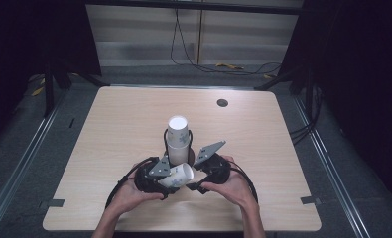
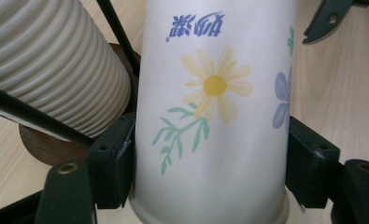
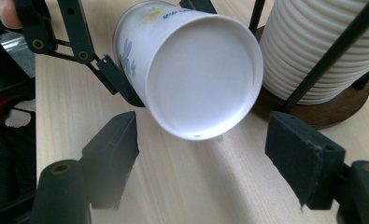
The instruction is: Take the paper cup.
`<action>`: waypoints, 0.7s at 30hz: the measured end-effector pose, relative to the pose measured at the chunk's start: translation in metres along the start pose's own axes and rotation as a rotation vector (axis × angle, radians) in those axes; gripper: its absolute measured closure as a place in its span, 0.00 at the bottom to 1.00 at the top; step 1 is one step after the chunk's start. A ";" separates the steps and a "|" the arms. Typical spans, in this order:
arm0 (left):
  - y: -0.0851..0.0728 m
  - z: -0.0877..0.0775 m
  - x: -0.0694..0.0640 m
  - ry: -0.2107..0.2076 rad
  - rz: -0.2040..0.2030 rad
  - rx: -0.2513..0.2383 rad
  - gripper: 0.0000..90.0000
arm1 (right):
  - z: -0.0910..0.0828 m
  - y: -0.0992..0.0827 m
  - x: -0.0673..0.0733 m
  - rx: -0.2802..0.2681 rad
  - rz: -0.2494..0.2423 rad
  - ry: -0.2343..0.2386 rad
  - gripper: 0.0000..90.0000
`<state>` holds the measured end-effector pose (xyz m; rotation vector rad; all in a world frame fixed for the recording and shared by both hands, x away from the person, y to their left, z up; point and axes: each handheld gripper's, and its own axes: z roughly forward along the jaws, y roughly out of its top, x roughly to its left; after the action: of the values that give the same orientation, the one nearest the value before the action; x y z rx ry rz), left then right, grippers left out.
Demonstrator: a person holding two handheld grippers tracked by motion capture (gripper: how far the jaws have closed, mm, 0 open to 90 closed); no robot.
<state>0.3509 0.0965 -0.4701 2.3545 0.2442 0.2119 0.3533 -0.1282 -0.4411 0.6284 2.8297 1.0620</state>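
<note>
Got one cup clamped sideways in my left gripper, just off the stack. Right gripper is open at its base, touching nothing yet. Handover's still to do, I reckon.

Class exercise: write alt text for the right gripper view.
A flowered paper cup lies sideways, its white base facing the camera, held by the left hand-held gripper. The right hand-held gripper is open below it, beside a cup stack on a wooden base.

Recording lab showing: black curtains hanging around wooden table, metal floor rails flanking it, cables trailing behind it.
</note>
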 end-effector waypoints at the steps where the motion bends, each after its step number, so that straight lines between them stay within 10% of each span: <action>1: 0.001 0.000 0.000 -0.005 0.012 0.002 0.32 | 0.001 0.000 0.000 -0.002 -0.006 0.003 0.28; 21: 0.011 0.001 -0.003 -0.008 0.086 0.120 0.32 | 0.007 0.014 0.002 0.125 -0.055 0.023 0.28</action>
<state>0.3496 0.0872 -0.4630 2.4873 0.1558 0.2353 0.3580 -0.1143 -0.4373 0.5474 2.9324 0.8955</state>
